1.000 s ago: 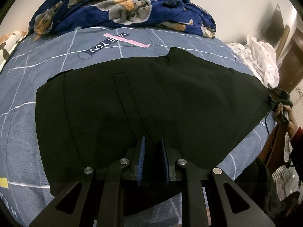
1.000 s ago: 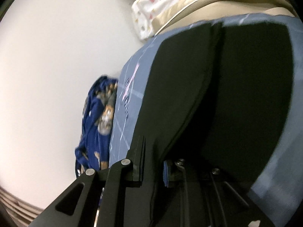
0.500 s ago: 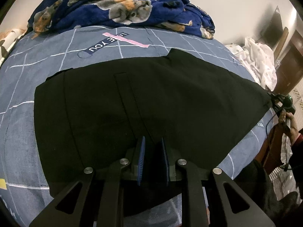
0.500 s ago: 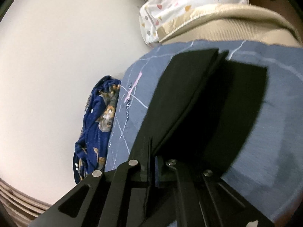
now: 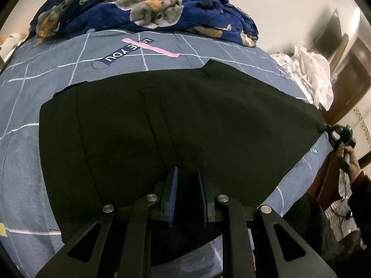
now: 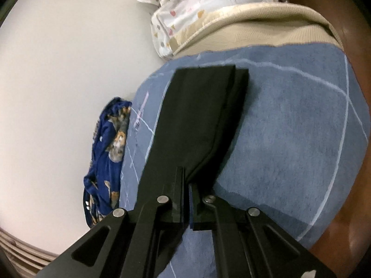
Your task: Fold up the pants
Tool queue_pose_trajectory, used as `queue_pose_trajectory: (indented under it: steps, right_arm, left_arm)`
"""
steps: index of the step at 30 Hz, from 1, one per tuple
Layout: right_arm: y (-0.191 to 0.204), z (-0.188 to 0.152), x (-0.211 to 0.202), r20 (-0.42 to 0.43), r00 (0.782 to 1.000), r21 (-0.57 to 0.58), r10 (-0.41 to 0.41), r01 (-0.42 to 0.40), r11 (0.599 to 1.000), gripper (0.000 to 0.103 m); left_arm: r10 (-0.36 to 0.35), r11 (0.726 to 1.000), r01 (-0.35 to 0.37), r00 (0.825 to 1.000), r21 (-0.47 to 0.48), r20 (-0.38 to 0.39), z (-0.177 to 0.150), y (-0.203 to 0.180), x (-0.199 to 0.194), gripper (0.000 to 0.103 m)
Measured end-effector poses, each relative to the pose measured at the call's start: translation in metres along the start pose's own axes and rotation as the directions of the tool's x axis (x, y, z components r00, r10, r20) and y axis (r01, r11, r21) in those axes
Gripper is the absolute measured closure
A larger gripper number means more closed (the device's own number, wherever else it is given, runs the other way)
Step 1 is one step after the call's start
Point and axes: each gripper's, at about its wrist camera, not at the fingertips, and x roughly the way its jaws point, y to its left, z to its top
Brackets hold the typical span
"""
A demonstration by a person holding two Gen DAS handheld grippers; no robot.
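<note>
Blue-grey bedding (image 5: 46, 74) with white grid lines covers the bed under both cameras, a plain pale wall behind it; the black pants (image 5: 162, 125) lie spread across it, folded lengthwise, with the near edge under the left gripper (image 5: 187, 194); its blue-padded jaws stand a narrow gap apart with dark cloth between them, though whether they actually pinch the fabric cannot be told from here; only the left wrist view shows the navy dog-print blanket (image 5: 148, 7) heaped broadly along the far side, the pink strip and "LOVE YOU" label (image 5: 139, 49) printed on the bedding, a crumpled white cloth (image 5: 310, 78) at the right, and the right gripper (image 5: 336, 131) small at the garment's far right corner, held in the person's hand (image 5: 350, 157); only the right wrist view shows that grip up close: the right gripper's jaws are closed on the end of the pants (image 6: 199, 120), which stretch away as a long narrow band with two layered edges at the far end; that view also shows a beige mattress edge (image 6: 255, 25) and a patterned white pillow (image 6: 197, 11) beyond the bedding.
</note>
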Motion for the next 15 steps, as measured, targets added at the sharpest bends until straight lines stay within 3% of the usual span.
queue_pose_trajectory:
  steps: [4,9,11,13,15]
  right_arm:
    - [-0.001,0.010,0.000,0.020,0.999,-0.027,-0.045,0.045,0.999,0.099]
    - [-0.003,0.008,-0.005,-0.002,0.998,0.013,0.063,-0.063,0.998,0.091]
    - [0.001,-0.003,-0.008,-0.035,0.989,0.034,0.144,-0.143,0.989,0.067]
    - [0.014,-0.022,-0.007,-0.091,0.979,-0.008,0.185,-0.186,0.983,0.059]
    - [0.028,-0.047,0.003,-0.182,0.960,-0.032,0.211,-0.221,0.975,0.059]
  left_arm:
    - [-0.010,1.000,0.010,1.000,0.005,-0.009,0.001,0.001,0.000,0.084]
    - [-0.008,1.000,0.008,1.000,0.003,-0.009,0.001,0.002,0.000,0.084]
    - [-0.007,1.000,0.007,1.000,0.005,-0.009,0.001,0.001,-0.001,0.083]
    - [-0.009,1.000,0.009,1.000,0.004,-0.008,0.001,0.000,0.000,0.082]
    - [-0.011,1.000,0.011,1.000,0.003,-0.006,0.001,0.000,-0.001,0.081]
